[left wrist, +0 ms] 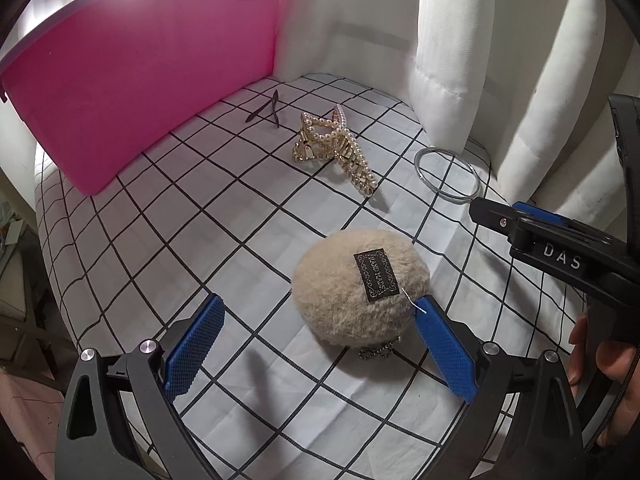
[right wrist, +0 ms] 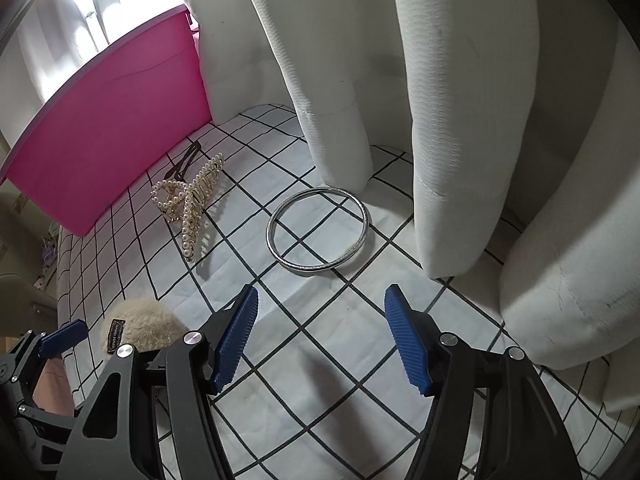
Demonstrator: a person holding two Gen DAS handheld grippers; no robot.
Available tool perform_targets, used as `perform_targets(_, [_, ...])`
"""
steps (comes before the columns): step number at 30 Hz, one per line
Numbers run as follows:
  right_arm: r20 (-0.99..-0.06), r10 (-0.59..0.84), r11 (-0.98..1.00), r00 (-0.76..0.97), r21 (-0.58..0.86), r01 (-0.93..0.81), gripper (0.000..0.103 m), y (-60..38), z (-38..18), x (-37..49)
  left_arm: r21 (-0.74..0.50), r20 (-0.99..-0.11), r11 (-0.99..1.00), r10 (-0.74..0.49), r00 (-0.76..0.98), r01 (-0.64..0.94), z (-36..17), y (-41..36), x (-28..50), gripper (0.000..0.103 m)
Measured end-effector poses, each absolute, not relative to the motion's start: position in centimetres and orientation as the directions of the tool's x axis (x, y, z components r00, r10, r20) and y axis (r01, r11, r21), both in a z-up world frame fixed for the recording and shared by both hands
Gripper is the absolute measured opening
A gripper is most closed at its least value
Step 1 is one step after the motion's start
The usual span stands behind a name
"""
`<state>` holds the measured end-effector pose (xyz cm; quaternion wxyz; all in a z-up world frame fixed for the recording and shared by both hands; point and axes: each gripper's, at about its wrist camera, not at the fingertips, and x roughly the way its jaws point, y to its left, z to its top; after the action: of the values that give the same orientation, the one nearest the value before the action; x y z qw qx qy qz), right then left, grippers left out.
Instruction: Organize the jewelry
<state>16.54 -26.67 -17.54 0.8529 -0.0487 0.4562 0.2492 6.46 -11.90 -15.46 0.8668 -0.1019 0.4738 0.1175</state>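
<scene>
A beige fluffy pompom (left wrist: 352, 292) with a black label and a small chain lies on the grid-patterned cloth (left wrist: 224, 208). My left gripper (left wrist: 320, 324) is open around it; the right pad is close to the fur and the left pad stands well apart. A pearl claw clip (left wrist: 336, 148), a silver bangle (left wrist: 446, 178) and a black hairpin (left wrist: 266, 110) lie farther back. My right gripper (right wrist: 320, 332) is open and empty, just short of the bangle (right wrist: 318, 236). The claw clip (right wrist: 190, 204) and pompom (right wrist: 140, 328) lie to its left.
A pink box (left wrist: 140, 72) stands along the back left, also the pink box (right wrist: 108, 128) in the right wrist view. White padded cushions (right wrist: 460, 120) wall the back and right. The cloth drops off at its left edge (left wrist: 52, 216). A hand (left wrist: 600, 360) holds the right gripper.
</scene>
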Motion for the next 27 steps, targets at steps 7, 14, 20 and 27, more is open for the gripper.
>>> perform_targets(7, [-0.809,0.387,0.852,0.441,0.13,-0.508,0.063,-25.7,-18.3,17.9,-0.064,-0.842,0.951,0.112,0.527,-0.304,-16.1,-12.8,7.3,0.095])
perform_targets(14, [-0.814,0.373,0.843,0.445,0.098,-0.528,0.066,-24.6,-18.9,19.1,-0.077,-0.848,0.948,0.101,0.521,-0.309,-16.7,-13.3,7.9,0.095])
perform_targets(20, [-0.815,0.347,0.836,0.465,0.044,-0.547,0.07,-23.2,-19.2,20.0,-0.076,-0.864,0.938,0.107,0.492,-0.338,-17.9,-12.6,8.9,0.095])
perform_targets(27, [-0.813,0.305,0.818,0.496,-0.043,-0.574,0.082,-21.2,-19.9,20.7,-0.045,-0.855,0.94,0.139,0.5,-0.339,-18.3,-12.6,9.4,0.097])
